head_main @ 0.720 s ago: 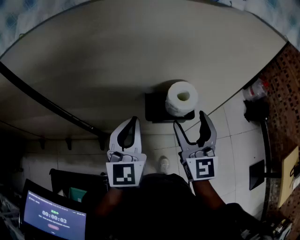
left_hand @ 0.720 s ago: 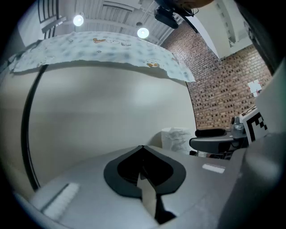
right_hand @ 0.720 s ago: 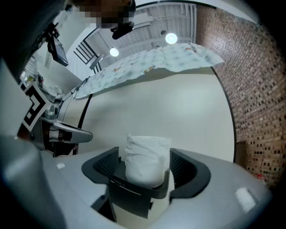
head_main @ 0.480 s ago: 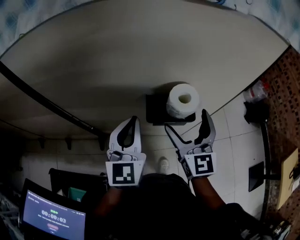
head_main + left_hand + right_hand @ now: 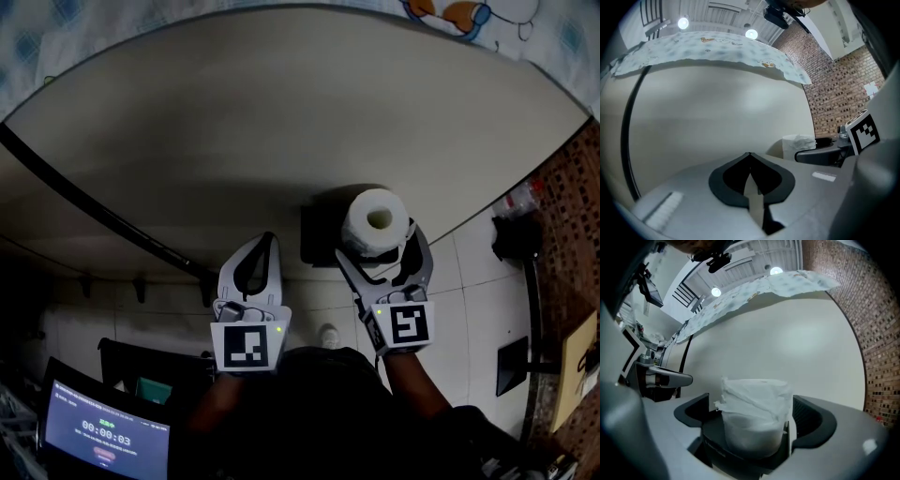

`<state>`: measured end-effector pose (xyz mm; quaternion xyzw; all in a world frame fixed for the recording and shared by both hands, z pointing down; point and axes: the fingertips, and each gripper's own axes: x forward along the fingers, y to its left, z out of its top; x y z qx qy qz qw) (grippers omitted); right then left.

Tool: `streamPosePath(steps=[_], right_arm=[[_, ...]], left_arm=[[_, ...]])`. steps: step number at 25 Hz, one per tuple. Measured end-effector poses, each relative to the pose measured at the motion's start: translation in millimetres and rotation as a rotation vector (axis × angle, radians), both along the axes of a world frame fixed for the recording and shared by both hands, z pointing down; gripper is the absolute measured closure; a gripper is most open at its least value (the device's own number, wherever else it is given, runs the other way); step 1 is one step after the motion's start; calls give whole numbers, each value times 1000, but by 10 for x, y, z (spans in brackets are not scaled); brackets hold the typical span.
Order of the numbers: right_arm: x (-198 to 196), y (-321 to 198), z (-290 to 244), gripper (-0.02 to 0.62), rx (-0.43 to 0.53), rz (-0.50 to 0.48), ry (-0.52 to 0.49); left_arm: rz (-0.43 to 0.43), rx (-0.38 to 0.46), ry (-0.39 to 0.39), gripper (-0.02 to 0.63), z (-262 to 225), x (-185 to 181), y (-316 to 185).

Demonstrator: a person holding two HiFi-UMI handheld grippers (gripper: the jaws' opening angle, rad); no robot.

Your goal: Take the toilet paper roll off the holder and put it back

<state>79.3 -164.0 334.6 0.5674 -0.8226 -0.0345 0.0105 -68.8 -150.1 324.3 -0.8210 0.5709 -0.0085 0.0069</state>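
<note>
Centre: white toilet paper roll (image 5: 378, 223) on black box-shaped holder (image 5: 317, 236), flanked untouched by my right gripper (image 5: 376, 246), jaws spread. Centre-left: my left gripper (image 5: 267, 242), clenched empty. Black curved rod (image 5: 94, 211) crosses left. The roll hides the holder's top.

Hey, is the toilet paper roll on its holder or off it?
On. The toilet paper roll stands upright on the black holder, between the right gripper's open jaws; no pad visibly presses it.
</note>
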Motion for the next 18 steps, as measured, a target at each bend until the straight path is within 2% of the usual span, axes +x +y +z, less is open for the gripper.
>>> streamPosePath(steps=[6,11,18], right_arm=[[-9,-66,-39,56,12,-6,8],[27,-84,-43,139,12,1,14],[11,-18,-122,155,32,-24,18]], left_arm=[[2,9,-13,588,-1,-21,-60],[-6,3,2,588,6,-50,-90],[1,-7,7,588,43,-32,-88]])
